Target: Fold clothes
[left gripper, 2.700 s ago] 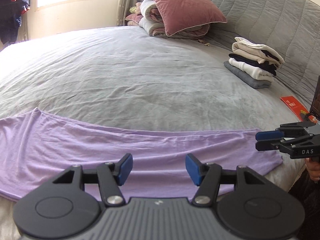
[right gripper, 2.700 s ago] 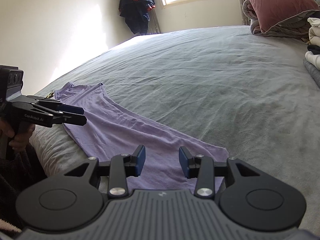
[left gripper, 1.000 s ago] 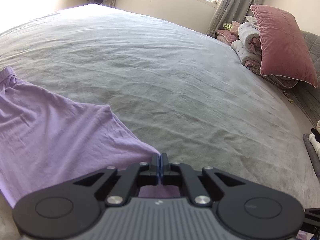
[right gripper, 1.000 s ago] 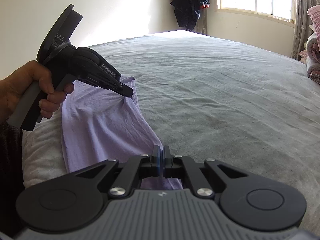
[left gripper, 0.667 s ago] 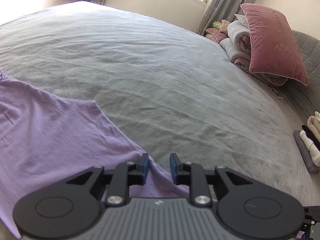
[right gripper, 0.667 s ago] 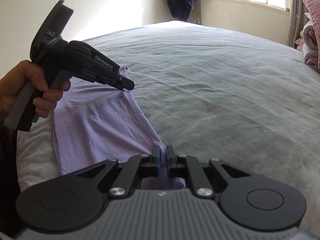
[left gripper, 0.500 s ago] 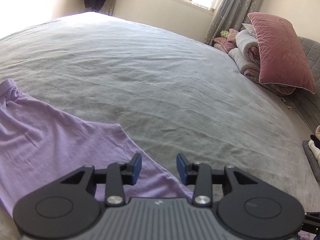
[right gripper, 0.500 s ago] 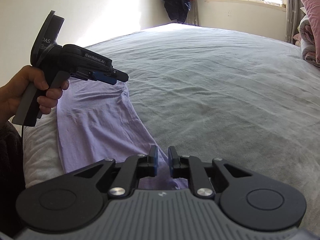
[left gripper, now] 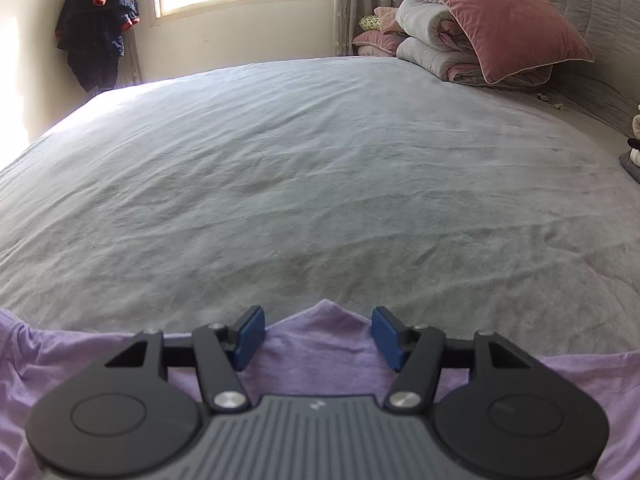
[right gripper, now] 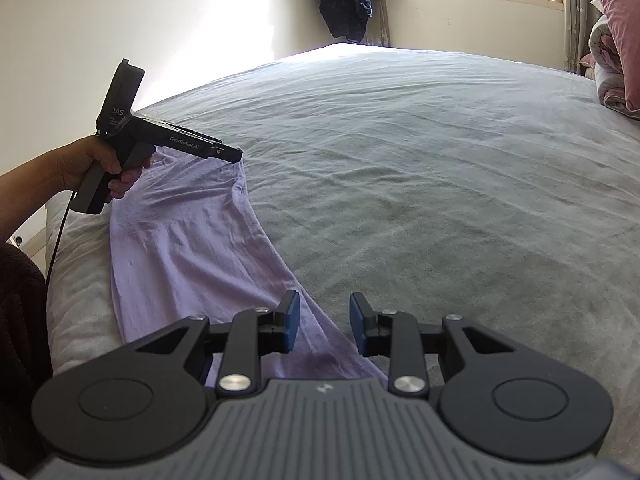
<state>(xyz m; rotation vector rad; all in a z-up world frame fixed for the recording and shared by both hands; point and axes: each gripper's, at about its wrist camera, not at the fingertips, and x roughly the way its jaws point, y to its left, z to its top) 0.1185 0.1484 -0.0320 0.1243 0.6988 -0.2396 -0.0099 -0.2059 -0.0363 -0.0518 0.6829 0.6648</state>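
Left wrist view: our left gripper [left gripper: 318,334] has just been opening, lilac garment [left gripper: 324,344] lying loose between its jaws; right gripper [right gripper: 324,322] likewise opening, empty, cloth released flat along the bed [left gripper: 320,200] edge for folding

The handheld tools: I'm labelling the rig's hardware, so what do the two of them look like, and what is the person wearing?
Both are black, with ribbed grey bodies and blue pads. Seen from the right tool, the left tool has a pistol grip, white lettering and a black cable. A dark fuzzy sleeve shows.
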